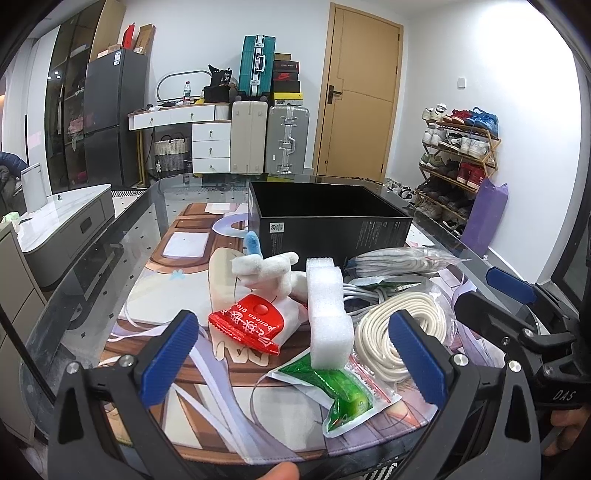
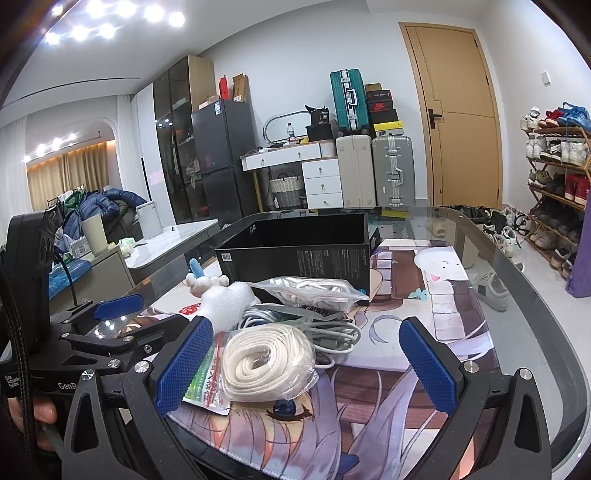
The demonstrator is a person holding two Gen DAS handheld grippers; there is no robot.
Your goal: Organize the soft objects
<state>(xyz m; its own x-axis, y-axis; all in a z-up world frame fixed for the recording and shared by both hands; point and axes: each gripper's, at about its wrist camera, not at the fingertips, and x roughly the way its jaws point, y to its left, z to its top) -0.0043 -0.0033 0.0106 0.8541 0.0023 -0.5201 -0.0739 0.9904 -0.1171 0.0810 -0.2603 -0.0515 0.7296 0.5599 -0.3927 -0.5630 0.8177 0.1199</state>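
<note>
Glass table (image 1: 92,258) cluttered; both claws wide open, empty. You: centre right gripper (image 2: 306,363) on bagged rope coil (image 2: 267,363), lift toward black box (image 2: 295,251); left gripper (image 1: 295,356) idle

White walls; wooden door (image 1: 360,96); suitcases (image 1: 269,136) beside white drawers (image 1: 210,147); dark fridge (image 1: 110,118); shoe rack (image 1: 458,158) right; ceiling spotlights (image 2: 110,22) lit

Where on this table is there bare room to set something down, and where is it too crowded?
Free: the mat right of the rope coil and cables, out to the glass edge; also the mat left of the red packet. The black box looks empty. Crowded: the middle, around the foam block and green packet.
</note>
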